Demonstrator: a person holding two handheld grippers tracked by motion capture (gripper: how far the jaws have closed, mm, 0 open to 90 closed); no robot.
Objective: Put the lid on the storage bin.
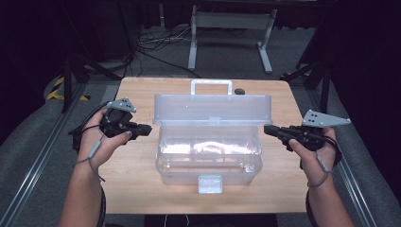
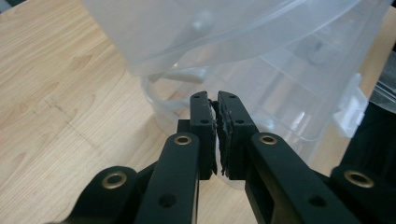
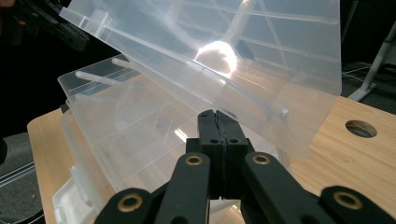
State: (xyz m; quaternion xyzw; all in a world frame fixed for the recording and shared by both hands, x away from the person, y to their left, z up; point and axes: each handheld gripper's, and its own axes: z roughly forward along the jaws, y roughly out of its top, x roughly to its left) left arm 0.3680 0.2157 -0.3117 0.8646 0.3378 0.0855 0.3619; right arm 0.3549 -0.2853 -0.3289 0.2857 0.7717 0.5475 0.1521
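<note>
Box: a clear plastic storage box (image 1: 208, 158) with a hinged lid sits in the middle of the pale wooden worktop (image 1: 132, 189), right between the two tongs.
Lid: the clear lid (image 1: 213, 109) stands raised at the back, its handle (image 1: 211, 85) up top, and leans over the open tub; the white front latch (image 1: 210, 184) hangs free on the near side.
Left tongs: left tongs (image 1: 144, 129) clenched on nothing, tips just beside the box's left end under the lid's corner; whether they touch it is hard to say.
Right tongs: right tongs (image 1: 270, 130) clenched and empty as well, tips at the lid's right end, pointing inward.
Step in hand: looks like both tongs are lined up on the lid's two ends.
Next move: my read is a level, even push from both sides to swing the lid, keeping the tub from sliding.
</note>
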